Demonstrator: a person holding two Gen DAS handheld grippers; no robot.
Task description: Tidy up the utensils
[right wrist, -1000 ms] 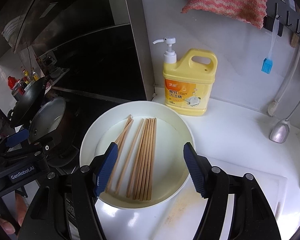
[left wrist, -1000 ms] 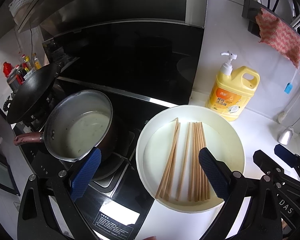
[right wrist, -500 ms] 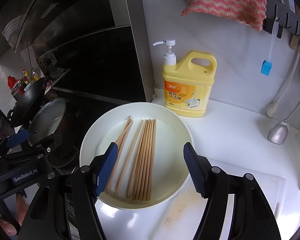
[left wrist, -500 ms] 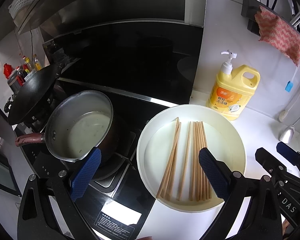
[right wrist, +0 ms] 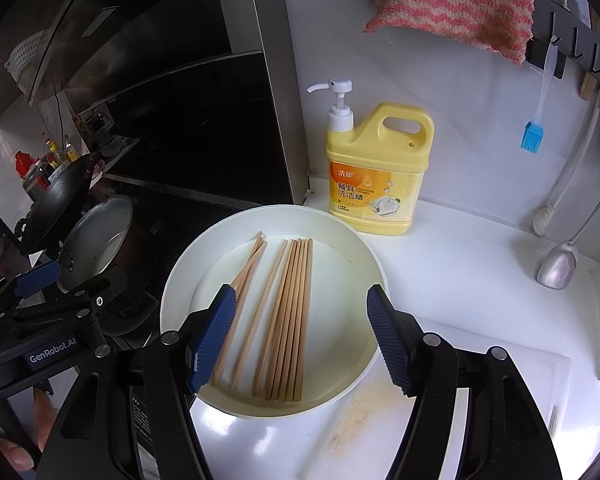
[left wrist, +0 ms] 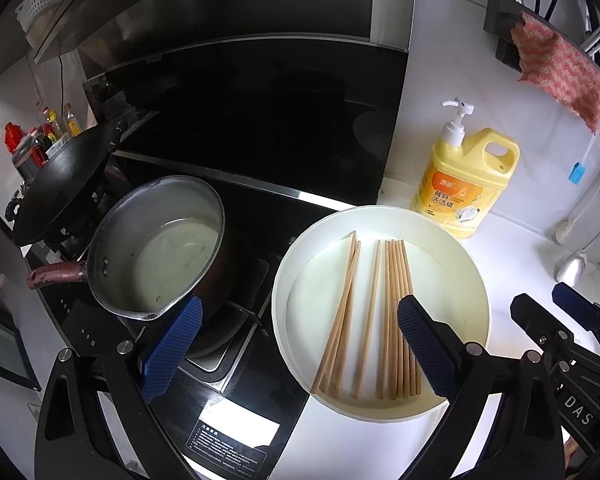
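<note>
Wooden chopsticks [right wrist: 284, 316] lying loose in white basin [right wrist: 340, 232] at counter's stove-side edge. Saucepan [left wrist: 156, 248] holding cloudy liquid. Both grippers [left wrist: 296, 344] [right wrist: 300, 336] hovering w/ jaws wide, gripping nothing. Cutting board [right wrist: 480, 400] showing in right view only.

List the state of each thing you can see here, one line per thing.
Left gripper: open, empty.
Right gripper: open, empty, over the bowl.
Chopsticks: lying flat in the bowl, ungripped.
Bowl: upright on the counter.
Saucepan: upright on the stove, uncovered.
Soap bottle: upright, pump on.
Cloth: hanging on the wall rack.
</note>
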